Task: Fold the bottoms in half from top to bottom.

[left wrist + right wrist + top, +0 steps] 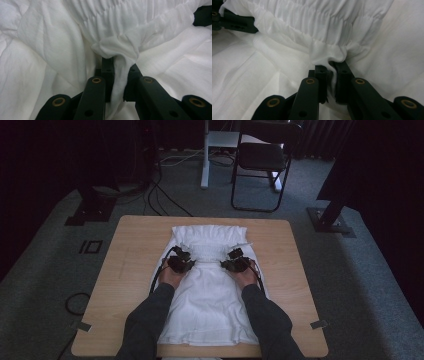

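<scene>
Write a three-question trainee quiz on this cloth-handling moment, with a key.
1. True or false: the left claw is shut on a pinch of the white garment.
2. What does the right claw grip? A) the plain flat cloth B) a fold beside the gathered elastic band C) the table edge
3. What does the garment lie on?

Key:
1. True; in the left gripper view cloth is squeezed between its jaws.
2. B; the pinch sits just below the ruched band.
3. A wooden table, with both claws side by side across the garment's middle.
</scene>
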### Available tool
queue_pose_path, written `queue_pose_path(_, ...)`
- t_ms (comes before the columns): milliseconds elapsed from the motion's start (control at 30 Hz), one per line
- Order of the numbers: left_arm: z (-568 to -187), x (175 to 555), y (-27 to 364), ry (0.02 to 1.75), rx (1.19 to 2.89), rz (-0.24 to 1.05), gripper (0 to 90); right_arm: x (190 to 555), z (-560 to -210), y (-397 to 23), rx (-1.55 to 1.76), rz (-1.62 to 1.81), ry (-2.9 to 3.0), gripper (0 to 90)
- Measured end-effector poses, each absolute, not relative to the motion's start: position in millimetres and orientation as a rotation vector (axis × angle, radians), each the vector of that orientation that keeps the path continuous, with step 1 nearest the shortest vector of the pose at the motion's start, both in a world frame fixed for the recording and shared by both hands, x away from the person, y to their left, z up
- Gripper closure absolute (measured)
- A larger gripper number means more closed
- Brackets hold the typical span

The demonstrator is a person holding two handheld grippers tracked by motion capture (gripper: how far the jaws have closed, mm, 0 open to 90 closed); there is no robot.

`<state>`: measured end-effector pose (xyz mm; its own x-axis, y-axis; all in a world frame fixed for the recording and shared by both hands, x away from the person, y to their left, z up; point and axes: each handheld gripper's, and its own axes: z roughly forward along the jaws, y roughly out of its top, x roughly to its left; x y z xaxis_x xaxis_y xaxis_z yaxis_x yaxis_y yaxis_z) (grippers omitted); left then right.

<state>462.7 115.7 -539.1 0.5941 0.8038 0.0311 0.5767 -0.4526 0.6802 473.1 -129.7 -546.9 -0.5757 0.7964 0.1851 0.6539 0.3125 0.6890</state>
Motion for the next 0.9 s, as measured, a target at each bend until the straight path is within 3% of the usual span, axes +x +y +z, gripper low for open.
queue_pose_path(267,-507.4,448.4,124.1,1.046,2.102,0.466,84.6,460.9,-522.0,-133.3,1.229,1.101,2.355,83.8)
queue_pose_path(400,-461.5,428.2,129.4,0.951,2.021,0.505,84.7,444.6,-481.8,-142.8,1.132,1.210,2.272,83.9)
queue_pose_path(433,-450.2,423.4,130.4,0.930,2.001,0.511,84.6,434.3,-458.0,-147.4,1.076,1.263,2.223,83.9)
queue_pose_path(667,-390.7,383.6,137.3,0.800,1.886,0.499,84.5,398.3,-399.8,-158.2,0.925,1.363,2.131,84.0)
queue_pose_path(800,-391.9,360.6,139.1,0.752,1.906,0.471,84.1,373.0,-396.6,-165.9,0.869,1.376,2.151,83.9)
queue_pose_path(900,-415.9,342.9,138.2,0.743,1.942,0.423,83.6,348.8,-428.0,-170.1,0.873,1.336,2.229,83.8)
